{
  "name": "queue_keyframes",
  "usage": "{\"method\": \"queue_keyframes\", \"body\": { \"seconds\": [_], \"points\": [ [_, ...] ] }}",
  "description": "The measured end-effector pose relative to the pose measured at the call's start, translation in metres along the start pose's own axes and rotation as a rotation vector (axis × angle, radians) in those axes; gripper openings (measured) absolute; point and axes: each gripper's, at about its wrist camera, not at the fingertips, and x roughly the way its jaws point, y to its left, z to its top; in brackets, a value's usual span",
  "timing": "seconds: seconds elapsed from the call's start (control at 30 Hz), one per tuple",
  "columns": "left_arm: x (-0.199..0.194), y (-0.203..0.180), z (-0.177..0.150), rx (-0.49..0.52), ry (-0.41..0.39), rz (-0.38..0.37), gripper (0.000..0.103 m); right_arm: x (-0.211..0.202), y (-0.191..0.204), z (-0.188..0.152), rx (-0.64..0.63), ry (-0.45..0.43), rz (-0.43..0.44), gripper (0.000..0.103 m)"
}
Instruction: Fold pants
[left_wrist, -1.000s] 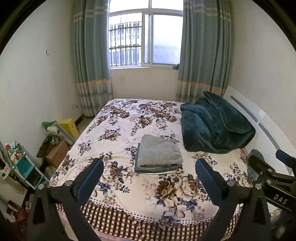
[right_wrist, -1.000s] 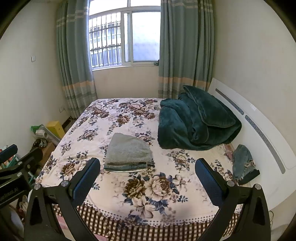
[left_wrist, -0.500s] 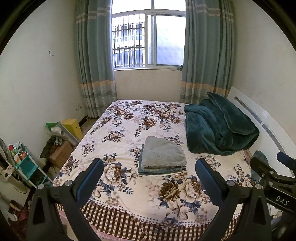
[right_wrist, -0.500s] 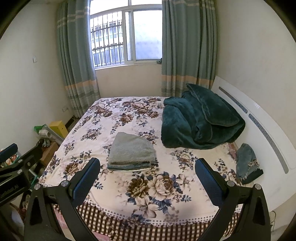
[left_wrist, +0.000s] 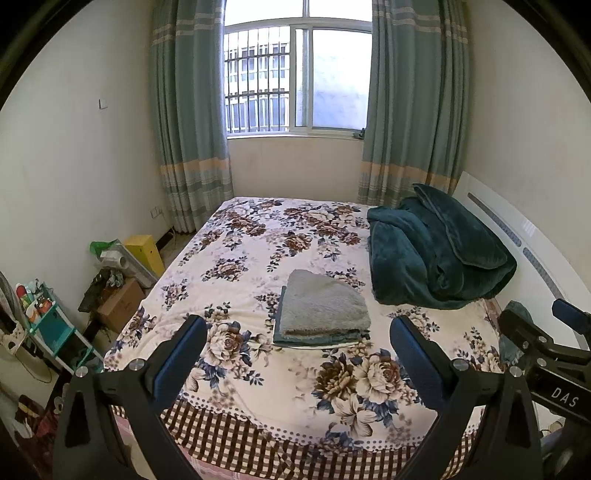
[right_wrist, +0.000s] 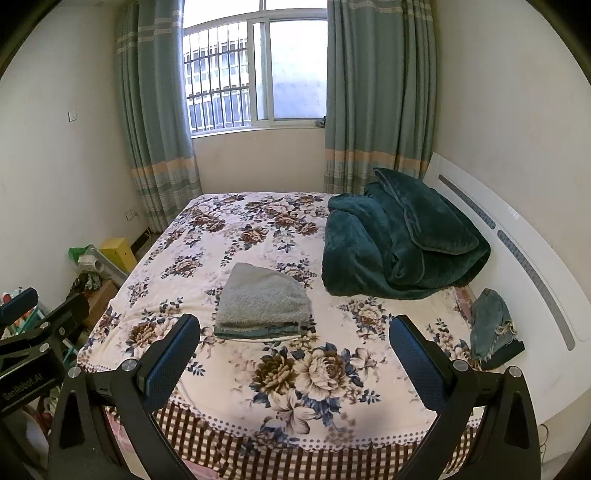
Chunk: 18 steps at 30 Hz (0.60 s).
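Grey-green pants (left_wrist: 322, 309) lie folded in a neat stack in the middle of the floral bed (left_wrist: 258, 243); they also show in the right wrist view (right_wrist: 263, 301). My left gripper (left_wrist: 298, 354) is open and empty, held off the near edge of the bed, well short of the pants. My right gripper (right_wrist: 294, 356) is open and empty too, at about the same distance. The right gripper's body shows at the right edge of the left wrist view (left_wrist: 543, 347), and the left gripper's body shows at the left edge of the right wrist view (right_wrist: 37, 343).
A dark green blanket (right_wrist: 399, 243) is heaped at the right by the white headboard (right_wrist: 517, 236). A small denim piece (right_wrist: 491, 325) lies at the bed's right edge. Boxes and a teal shelf (left_wrist: 55, 328) crowd the floor at the left. A window with curtains (left_wrist: 299, 81) is behind.
Both grippers have drawn back and up from the bed, so the bed and pants look smaller and more of the window shows. The pants have not moved.
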Motion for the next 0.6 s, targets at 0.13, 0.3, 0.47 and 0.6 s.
{"method": "queue_keyframes", "body": {
  "seconds": [0.13,0.3,0.47,0.6],
  "points": [
    [-0.003,-0.001,-0.002,-0.005,-0.002,0.015,0.101,0.002,0.000,0.001,-0.003,0.004,0.007,0.103],
    [-0.010,-0.001,-0.007,-0.017,-0.004,0.039,0.101,0.005,-0.003,0.003,-0.007,0.012,0.023,0.103],
    [-0.011,0.000,-0.008,-0.028,0.001,0.052,0.101,0.005,-0.006,0.001,-0.006,0.015,0.030,0.103],
    [-0.014,0.001,-0.009,-0.033,0.000,0.058,0.101,0.005,-0.005,-0.001,-0.007,0.015,0.031,0.103]
  ]
}}
